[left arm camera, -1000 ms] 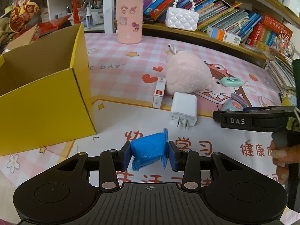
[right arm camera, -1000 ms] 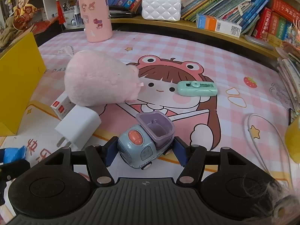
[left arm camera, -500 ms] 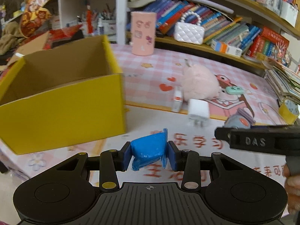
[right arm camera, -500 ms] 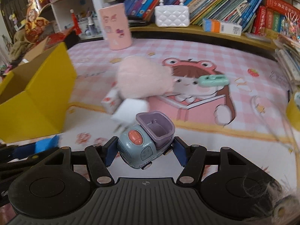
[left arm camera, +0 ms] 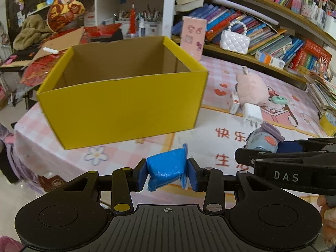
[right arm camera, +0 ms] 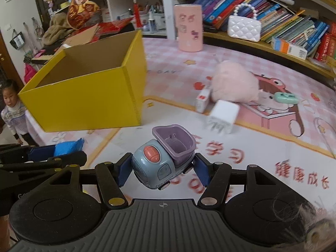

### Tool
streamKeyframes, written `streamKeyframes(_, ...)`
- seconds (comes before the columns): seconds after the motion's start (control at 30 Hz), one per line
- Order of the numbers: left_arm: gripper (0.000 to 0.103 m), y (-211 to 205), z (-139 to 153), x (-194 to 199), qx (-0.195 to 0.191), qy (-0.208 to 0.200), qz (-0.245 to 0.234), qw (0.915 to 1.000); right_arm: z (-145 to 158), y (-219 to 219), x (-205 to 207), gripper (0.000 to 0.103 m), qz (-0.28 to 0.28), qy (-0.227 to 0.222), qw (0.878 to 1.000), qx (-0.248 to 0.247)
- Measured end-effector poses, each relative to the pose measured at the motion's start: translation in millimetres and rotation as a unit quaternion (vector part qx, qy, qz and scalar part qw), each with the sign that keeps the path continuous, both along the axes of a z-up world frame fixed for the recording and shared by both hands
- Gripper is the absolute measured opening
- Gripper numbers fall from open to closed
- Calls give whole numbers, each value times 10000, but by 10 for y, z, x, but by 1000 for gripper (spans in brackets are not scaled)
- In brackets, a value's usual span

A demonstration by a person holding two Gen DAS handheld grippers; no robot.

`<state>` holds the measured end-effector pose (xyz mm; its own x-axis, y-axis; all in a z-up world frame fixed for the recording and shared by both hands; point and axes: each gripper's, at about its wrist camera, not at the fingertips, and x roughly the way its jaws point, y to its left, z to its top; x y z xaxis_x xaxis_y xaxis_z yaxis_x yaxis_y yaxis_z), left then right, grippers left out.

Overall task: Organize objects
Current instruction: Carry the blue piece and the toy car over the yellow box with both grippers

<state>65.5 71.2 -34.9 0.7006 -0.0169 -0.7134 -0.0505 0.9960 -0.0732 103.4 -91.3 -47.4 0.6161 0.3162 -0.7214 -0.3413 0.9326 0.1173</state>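
Nearing the yellow box point(left arm camera: 121, 107) now, left tongs point(left arm camera: 167, 174) clamp blue packet point(left arm camera: 166, 171) (right tongs point(right arm camera: 162, 168) clamp toy truck point(right arm camera: 163, 161)).

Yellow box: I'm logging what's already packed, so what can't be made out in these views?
- Yellow box floor, left wrist view: hidden behind its near wall.
- Same box, right wrist view: floor also hidden.
- White charger prongs, right wrist view: motion-blurred.
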Motion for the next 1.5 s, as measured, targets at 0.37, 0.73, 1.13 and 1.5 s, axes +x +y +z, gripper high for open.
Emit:
streamKeyframes(0.37, 38, 379, 34, -308, 54, -45, -56, 10000, 10, 425, -326, 60, 33, -4, 10000, 61)
streamKeyframes(0.73, 38, 727, 85, -591, 174, -225, -109, 9995, 38, 778, -591, 60, -56, -147, 9997, 165)
streamKeyframes(1.13, 38, 986, 317, -636, -8, -753, 18, 9972, 171, 983, -655, 60, -134, -358, 9992, 115)
streamKeyframes(1.5, 38, 1060, 601, -277, -70, -1297, 262, 9912, 600, 985, -181, 60, -84, -1117, 9933, 274)
